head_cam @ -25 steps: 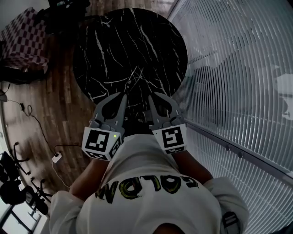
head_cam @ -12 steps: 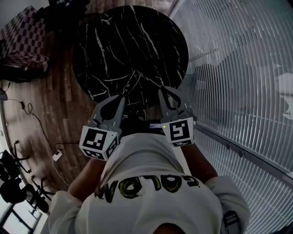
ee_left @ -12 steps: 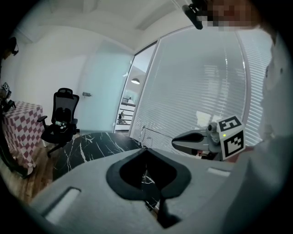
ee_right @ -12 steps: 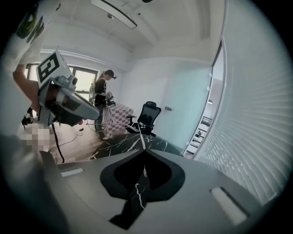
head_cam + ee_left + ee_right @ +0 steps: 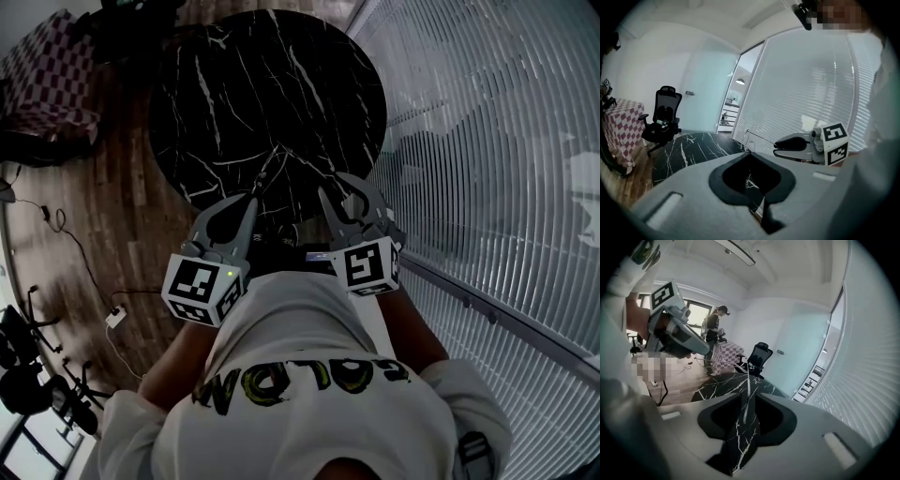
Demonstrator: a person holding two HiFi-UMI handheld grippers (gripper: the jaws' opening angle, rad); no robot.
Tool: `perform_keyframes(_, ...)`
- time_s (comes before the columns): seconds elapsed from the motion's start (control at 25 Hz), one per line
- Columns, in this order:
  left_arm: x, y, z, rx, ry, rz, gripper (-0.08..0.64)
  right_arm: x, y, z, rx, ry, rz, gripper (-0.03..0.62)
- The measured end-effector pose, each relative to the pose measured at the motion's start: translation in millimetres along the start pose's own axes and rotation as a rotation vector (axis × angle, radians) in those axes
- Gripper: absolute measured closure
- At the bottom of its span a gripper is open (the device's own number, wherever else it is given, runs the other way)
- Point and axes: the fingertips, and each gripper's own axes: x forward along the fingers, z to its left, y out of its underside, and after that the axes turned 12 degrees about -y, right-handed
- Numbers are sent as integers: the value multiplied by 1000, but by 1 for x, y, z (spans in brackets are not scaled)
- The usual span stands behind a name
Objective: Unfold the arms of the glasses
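Observation:
The glasses [image 5: 281, 159] are a thin wire frame held above the black marble table [image 5: 272, 84], between the two grippers. My left gripper [image 5: 255, 194] is shut on one end of them; in the left gripper view the wire [image 5: 748, 137] rises from its closed tips [image 5: 751, 152]. My right gripper [image 5: 334, 184] is to the right, and its jaws are opening. One thin arm of the glasses [image 5: 748, 380] runs through the gap between the right gripper's tips [image 5: 745, 397], and the pads do not press on it. The arm stretches toward the left gripper [image 5: 693, 345].
The round table stands on a wooden floor with cables [image 5: 112, 319]. Window blinds [image 5: 487, 141] fill the right side. A checkered cloth piece [image 5: 47, 84] is at the far left. An office chair [image 5: 757, 357] and a standing person [image 5: 713, 336] are beyond the table.
My right gripper has shifted right, away from the left one, rolled, and its jaws have parted. The glasses' arm now spreads out between the grippers. The left gripper has barely moved.

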Motion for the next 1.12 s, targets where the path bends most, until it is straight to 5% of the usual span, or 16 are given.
perform_keyframes(0.16, 5, 3, 0, 21, -2, 5, 555, -5, -12, 9, -139, -4, 17, 456)
perform_keyframes(0.4, 9, 9, -7, 51, 11, 18, 555, 2, -36, 36, -513, -54, 61, 474)
perform_keyframes(0.64, 8, 18, -18, 130, 45, 62, 555, 23, -32, 44, -763, -91, 169, 477)
perform_keyframes(0.88, 7, 15, -22, 151, 68, 46, 555, 36, -22, 47, -913, -138, 259, 477)
perform_keyframes(1.12, 7, 17, -22, 158, 73, 47, 555, 41, -13, 50, -962, -164, 297, 540)
